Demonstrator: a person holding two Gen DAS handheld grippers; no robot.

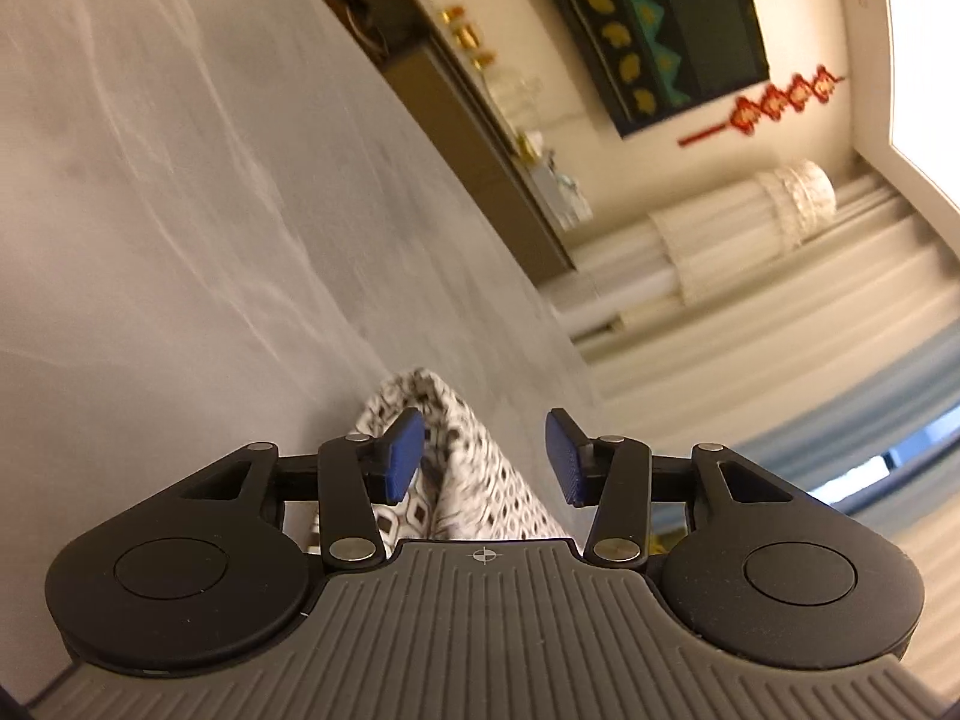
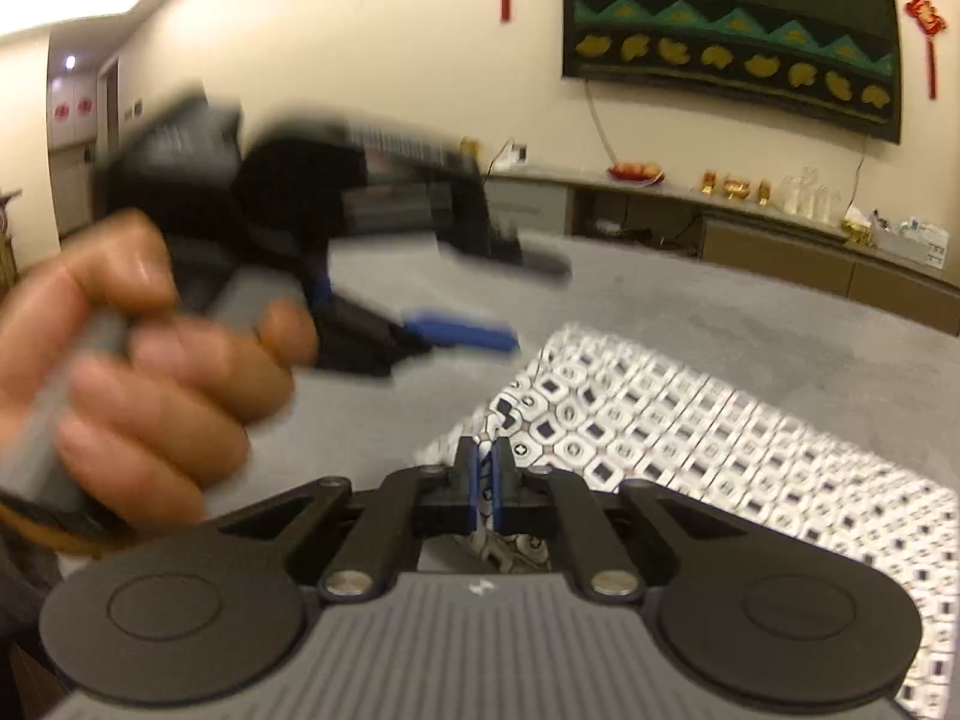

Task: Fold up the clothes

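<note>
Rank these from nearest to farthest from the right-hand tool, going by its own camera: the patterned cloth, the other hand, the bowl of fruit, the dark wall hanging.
1. Patterned cloth: pinched in the right tool.
2. Other hand: left, close by, gripping the second tool.
3. Bowl of fruit: on the long cabinet across the room.
4. Dark wall hanging: on the wall above that cabinet.

- One patterned cloth, lower right.
- Two grippers: right at bottom centre, left at centre left.
- One hand, left.
</note>
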